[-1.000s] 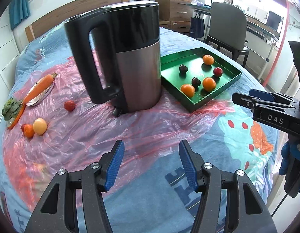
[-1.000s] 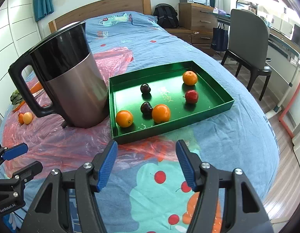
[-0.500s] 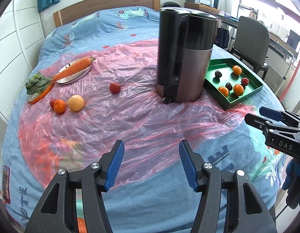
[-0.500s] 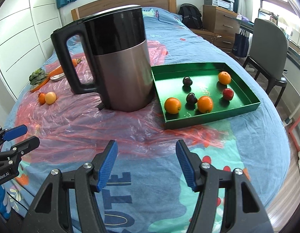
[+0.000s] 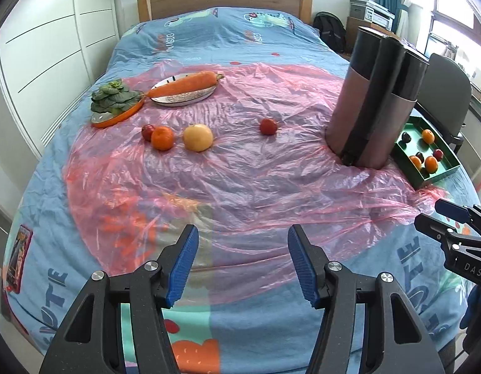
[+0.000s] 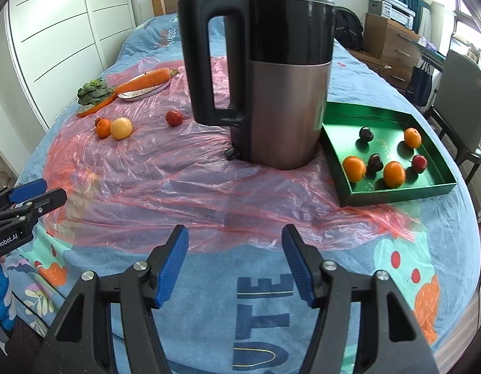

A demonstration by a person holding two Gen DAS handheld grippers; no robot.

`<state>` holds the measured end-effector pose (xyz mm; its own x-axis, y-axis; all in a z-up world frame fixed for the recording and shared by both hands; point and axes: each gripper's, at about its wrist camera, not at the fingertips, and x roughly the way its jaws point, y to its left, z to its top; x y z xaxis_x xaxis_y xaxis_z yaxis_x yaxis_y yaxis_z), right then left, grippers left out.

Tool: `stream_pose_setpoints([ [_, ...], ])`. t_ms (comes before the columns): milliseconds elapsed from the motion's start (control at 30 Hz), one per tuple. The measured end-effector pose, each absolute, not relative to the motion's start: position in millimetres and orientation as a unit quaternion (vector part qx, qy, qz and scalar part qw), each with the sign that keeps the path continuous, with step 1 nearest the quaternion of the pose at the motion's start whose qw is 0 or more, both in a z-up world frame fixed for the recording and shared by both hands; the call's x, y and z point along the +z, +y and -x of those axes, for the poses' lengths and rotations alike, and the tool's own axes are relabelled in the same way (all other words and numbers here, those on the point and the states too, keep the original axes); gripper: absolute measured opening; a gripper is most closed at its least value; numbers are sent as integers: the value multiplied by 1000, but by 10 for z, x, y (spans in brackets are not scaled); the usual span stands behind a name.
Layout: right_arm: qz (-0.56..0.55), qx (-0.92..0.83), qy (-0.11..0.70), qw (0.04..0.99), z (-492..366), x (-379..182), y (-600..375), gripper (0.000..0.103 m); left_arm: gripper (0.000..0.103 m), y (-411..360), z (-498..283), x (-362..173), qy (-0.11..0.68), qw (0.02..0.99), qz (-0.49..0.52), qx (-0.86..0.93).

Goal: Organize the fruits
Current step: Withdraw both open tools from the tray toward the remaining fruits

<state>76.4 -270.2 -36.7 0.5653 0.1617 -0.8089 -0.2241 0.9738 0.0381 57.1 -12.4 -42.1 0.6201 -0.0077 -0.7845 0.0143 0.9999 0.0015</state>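
Note:
A green tray point(image 6: 396, 191) on the bed's right side holds several oranges and dark or red small fruits. Loose on the pink plastic sheet lie an orange point(image 5: 162, 138), a yellow round fruit point(image 5: 197, 137), a small red fruit point(image 5: 147, 131) behind the orange, and another red fruit point(image 5: 268, 126). My left gripper point(image 5: 242, 265) hovers open over the sheet's near edge, well short of the loose fruit, with nothing between its fingers. My right gripper point(image 6: 234, 268) stands open and empty over the blue bedspread, in front of the kettle.
A tall black and steel kettle point(image 6: 265, 74) stands between the loose fruit and the tray. A carrot point(image 5: 183, 85) lies on a plate point(image 5: 181, 98), and leafy greens point(image 5: 114, 98) sit in an orange dish. A chair point(image 6: 461, 93) and drawers stand right of the bed.
Both grippers have swung left along the bed's near edge; the kettle and tray slid right in both views and the loose fruit came to the middle of the left wrist view. Jaws unchanged.

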Motion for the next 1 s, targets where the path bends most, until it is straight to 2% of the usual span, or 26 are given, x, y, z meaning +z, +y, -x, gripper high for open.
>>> stream_pose_setpoints([
  [633, 71, 177, 481, 855, -972, -691, -1767, 103, 54, 1029, -656, -793, 451, 886, 53, 99],
  [1000, 64, 211, 485, 846, -1256, -825, -1396, 103, 54, 1364, -874, -929, 452, 881, 68, 123],
])
